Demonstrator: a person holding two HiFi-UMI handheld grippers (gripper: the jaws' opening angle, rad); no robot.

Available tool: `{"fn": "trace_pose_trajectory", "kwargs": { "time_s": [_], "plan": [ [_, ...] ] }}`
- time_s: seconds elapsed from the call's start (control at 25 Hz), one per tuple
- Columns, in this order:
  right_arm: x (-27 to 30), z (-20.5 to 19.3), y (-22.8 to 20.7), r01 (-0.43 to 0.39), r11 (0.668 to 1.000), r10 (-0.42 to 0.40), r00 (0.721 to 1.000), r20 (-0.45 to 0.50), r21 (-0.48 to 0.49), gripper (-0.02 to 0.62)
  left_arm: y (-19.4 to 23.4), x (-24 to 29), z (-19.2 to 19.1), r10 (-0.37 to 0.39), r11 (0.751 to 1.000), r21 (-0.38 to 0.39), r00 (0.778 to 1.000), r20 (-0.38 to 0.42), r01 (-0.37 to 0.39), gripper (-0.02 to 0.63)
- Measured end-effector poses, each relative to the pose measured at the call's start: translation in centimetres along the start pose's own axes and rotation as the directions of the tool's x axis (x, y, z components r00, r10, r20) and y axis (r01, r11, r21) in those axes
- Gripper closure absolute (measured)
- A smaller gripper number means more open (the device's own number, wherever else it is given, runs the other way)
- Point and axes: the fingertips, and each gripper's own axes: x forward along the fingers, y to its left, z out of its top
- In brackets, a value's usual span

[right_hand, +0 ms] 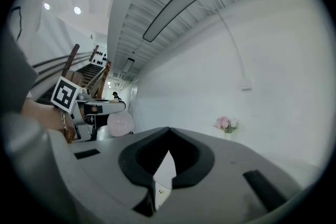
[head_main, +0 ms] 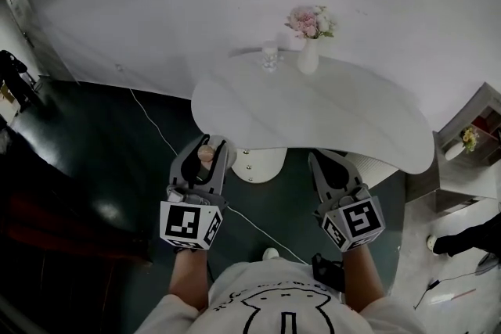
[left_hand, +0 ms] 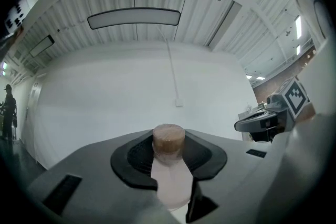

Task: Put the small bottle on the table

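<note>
A small pale pink bottle (head_main: 205,158) with a cork stopper (left_hand: 168,138) is clamped between the jaws of my left gripper (head_main: 207,146). It is held above the dark floor, just short of the white table's (head_main: 313,117) near edge. In the left gripper view the black pads (left_hand: 131,157) press on the bottle's neck and its body (left_hand: 170,181) fills the gap. The right gripper view shows the bottle's round body (right_hand: 121,123) from the side. My right gripper (head_main: 321,159) hangs beside it, shut and empty, with its pads (right_hand: 184,157) nearly meeting.
On the table's far side stand a white vase of pink flowers (head_main: 308,51) and a small glass (head_main: 270,56). A cable (head_main: 156,129) runs over the floor under the table. A shelf unit (head_main: 470,145) stands at the right, with a person's shoe (head_main: 462,242) near it.
</note>
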Motion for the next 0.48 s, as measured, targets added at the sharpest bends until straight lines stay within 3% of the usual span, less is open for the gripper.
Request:
{"fn": "trace_pose_trajectory", "kwargs": {
  "time_s": [0.48],
  "plan": [
    [7.0, -2.0, -2.8, -0.046, 0.999, 0.046, 0.999, -0.025, 0.011, 0.604, 4.1, 5.8, -2.8, 0.039, 0.999, -0.009, 0.999, -0.032, -0.04, 0.477]
  ]
}}
